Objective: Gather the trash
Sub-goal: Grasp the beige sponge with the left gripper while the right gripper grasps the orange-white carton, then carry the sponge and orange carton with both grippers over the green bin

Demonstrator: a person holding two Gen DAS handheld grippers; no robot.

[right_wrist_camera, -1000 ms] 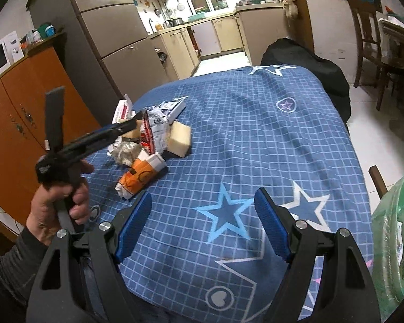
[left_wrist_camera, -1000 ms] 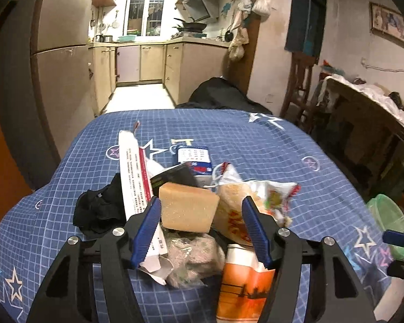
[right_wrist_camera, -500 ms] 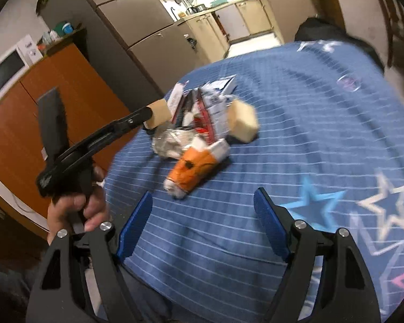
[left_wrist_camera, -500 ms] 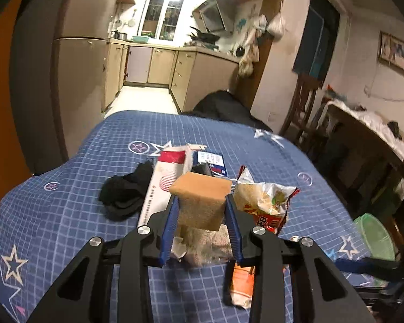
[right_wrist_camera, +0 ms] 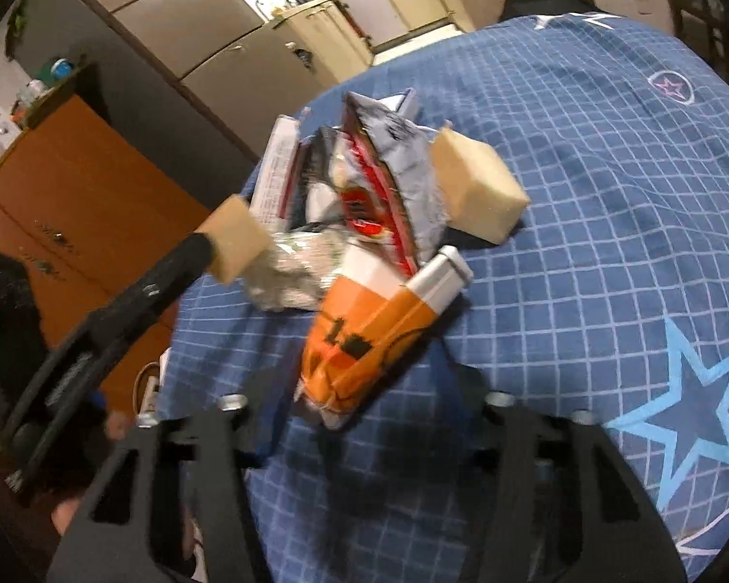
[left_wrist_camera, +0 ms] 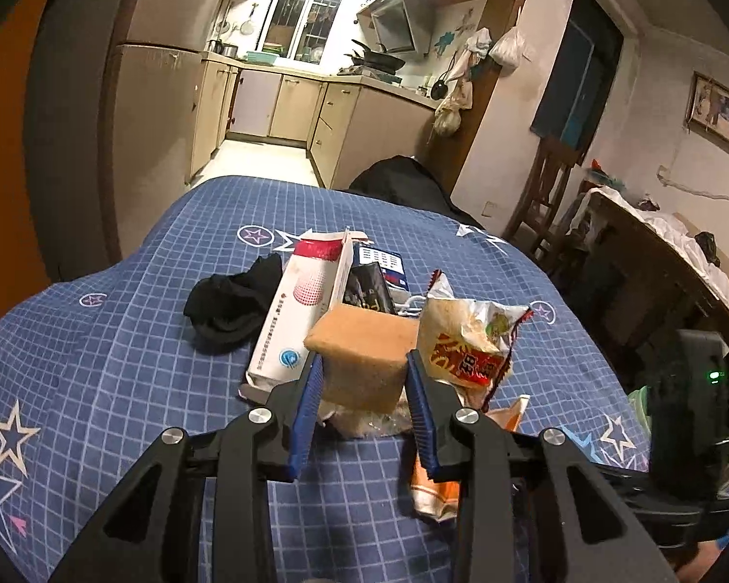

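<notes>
Trash lies heaped on the blue checked counter (left_wrist_camera: 121, 388); 1 piece is already lifted.

Left gripper (left_wrist_camera: 364, 388) has its jaws clamped on a tan sponge block (left_wrist_camera: 362, 364), squeezed at its sides and held above the heap, probably so it comes away without dragging the wrappers. Right gripper (right_wrist_camera: 364, 418) points down at the orange carton (right_wrist_camera: 364, 335), the nearest piece of that heap; its jaws have just been narrowing, with the carton's near end between them, but blur hides whether the pads press it. Behind the carton sit a red-and-silver snack bag (right_wrist_camera: 389, 194) and a 2nd sponge block (right_wrist_camera: 476, 194), with a black sock (left_wrist_camera: 228, 301) left of the heap.
</notes>
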